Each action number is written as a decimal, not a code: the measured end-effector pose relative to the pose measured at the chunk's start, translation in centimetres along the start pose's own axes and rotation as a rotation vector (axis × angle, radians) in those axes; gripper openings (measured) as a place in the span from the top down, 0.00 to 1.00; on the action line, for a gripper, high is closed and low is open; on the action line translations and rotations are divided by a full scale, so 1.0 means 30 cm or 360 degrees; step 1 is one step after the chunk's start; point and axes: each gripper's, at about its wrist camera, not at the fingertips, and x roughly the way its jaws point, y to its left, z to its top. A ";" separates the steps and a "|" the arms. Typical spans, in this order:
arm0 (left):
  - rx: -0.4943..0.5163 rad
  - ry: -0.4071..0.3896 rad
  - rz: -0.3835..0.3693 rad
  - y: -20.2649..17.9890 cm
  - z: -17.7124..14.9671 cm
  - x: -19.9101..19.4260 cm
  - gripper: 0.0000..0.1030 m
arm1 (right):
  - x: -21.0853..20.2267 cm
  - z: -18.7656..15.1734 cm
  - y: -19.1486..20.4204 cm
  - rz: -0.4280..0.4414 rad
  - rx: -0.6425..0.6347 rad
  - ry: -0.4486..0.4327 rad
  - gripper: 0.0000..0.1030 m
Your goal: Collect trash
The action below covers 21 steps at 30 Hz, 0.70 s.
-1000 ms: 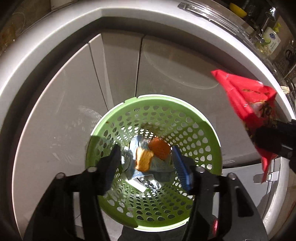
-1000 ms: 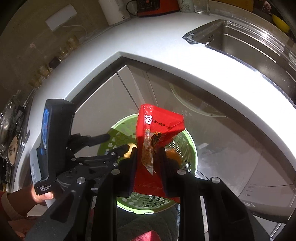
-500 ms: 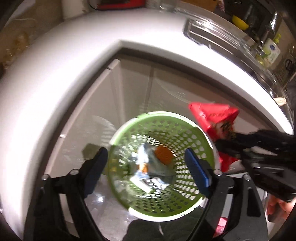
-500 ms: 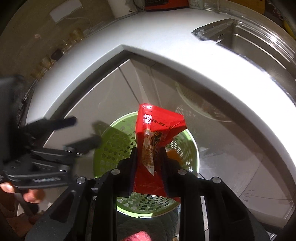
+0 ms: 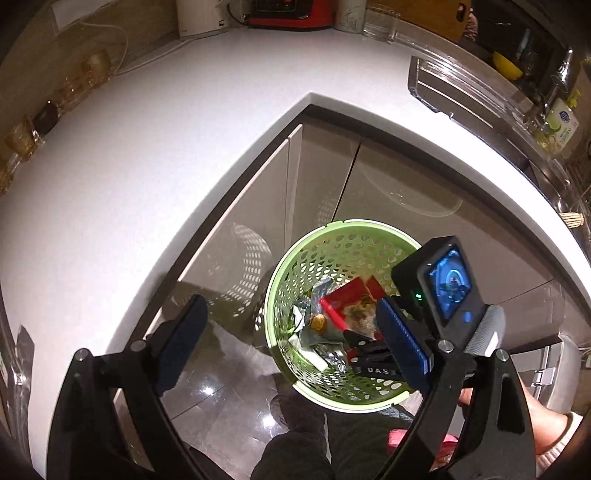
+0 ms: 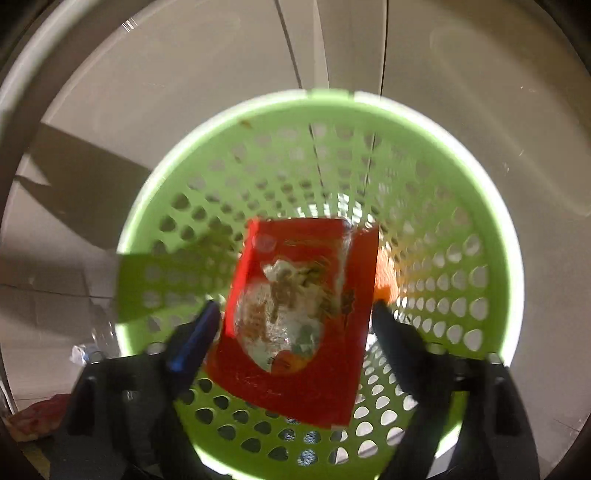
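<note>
A green perforated basket (image 5: pixel 334 236) stands on the floor in front of grey cabinet doors; in the right wrist view its rim (image 6: pixel 325 96) fills the frame. A red snack bag (image 6: pixel 303 314) hangs loose between the pads of my right gripper (image 6: pixel 291 336), whose jaws are opening and do not press on it. In the left wrist view the red bag (image 5: pixel 349 297) lies on silver wrappers (image 5: pixel 314 332) inside the basket, and the right gripper (image 5: pixel 364 352) reaches down into it. My left gripper (image 5: pixel 291 343) hovers above the basket, its jaws opening with nothing between them.
A white countertop (image 5: pixel 155 158) wraps around the corner above the cabinet doors (image 5: pixel 317 177). A sink (image 5: pixel 476 99) and a soap bottle (image 5: pixel 561 125) are at the right; a red appliance (image 5: pixel 291 14) and glasses (image 5: pixel 92 70) stand at the back. A hand (image 5: pixel 546 432) shows at lower right.
My right gripper dropped down into the basket and let go of the red bag. My left gripper rose and drew back from the basket, its jaws spreading wider.
</note>
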 end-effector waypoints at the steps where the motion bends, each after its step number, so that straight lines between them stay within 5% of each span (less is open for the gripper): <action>1: -0.0002 0.0009 0.0004 0.000 -0.002 0.003 0.14 | 0.011 0.000 -0.002 0.0009 0.0010 0.0017 0.15; 5: 0.0007 0.0011 0.0018 -0.002 -0.008 0.007 0.14 | -0.020 -0.002 -0.018 0.0013 0.0077 -0.0022 0.02; 14: 0.0013 0.0008 0.0000 -0.015 0.006 0.007 0.14 | -0.146 0.009 -0.039 0.0006 0.0180 -0.0137 0.02; 21: -0.0056 -0.0115 0.0044 0.004 0.070 -0.105 0.14 | -0.410 0.038 0.041 -0.0071 0.0067 -0.0338 0.02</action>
